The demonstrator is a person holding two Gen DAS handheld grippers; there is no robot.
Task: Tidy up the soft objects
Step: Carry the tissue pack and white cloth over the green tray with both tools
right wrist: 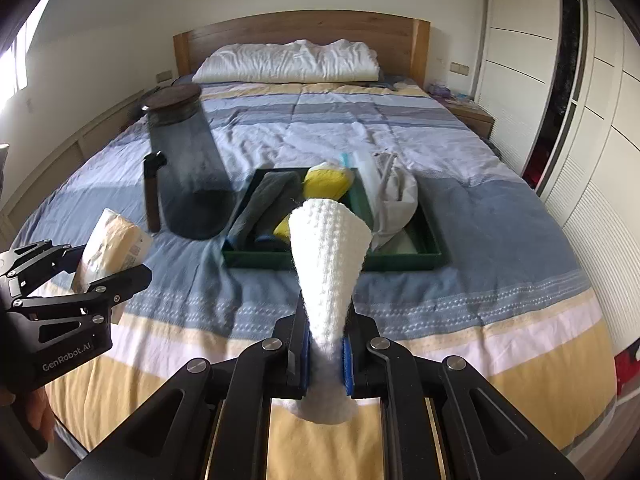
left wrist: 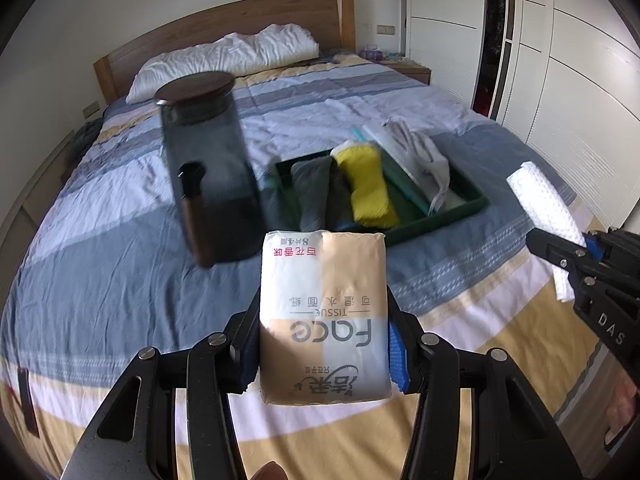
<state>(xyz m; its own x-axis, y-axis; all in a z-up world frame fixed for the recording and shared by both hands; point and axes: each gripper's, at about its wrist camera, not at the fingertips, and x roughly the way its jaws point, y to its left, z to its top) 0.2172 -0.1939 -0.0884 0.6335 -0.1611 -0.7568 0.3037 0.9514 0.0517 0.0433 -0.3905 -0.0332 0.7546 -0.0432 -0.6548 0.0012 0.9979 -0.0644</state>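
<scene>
My left gripper (left wrist: 322, 344) is shut on a cream and white pack of face tissue (left wrist: 324, 316), held above the striped bedspread; the same tissue pack (right wrist: 114, 246) shows at the left of the right wrist view. My right gripper (right wrist: 326, 354) is shut on a white knitted cloth (right wrist: 330, 264) that sticks up from between its blue pads; this white cloth (left wrist: 544, 204) also appears at the right edge of the left wrist view. Ahead on the bed lies a dark green tray (right wrist: 400, 262) holding grey cloths (right wrist: 264, 204), a yellow cloth (right wrist: 324, 182) and a pale grey garment (right wrist: 394, 200).
A tall smoky glass pitcher (left wrist: 212, 172) with a dark wooden lid stands on the bed left of the tray (left wrist: 460, 216). A white pillow (right wrist: 288, 62) rests against the wooden headboard. White wardrobe doors (right wrist: 580, 120) line the right side. A nightstand (right wrist: 468, 114) sits beside the bed.
</scene>
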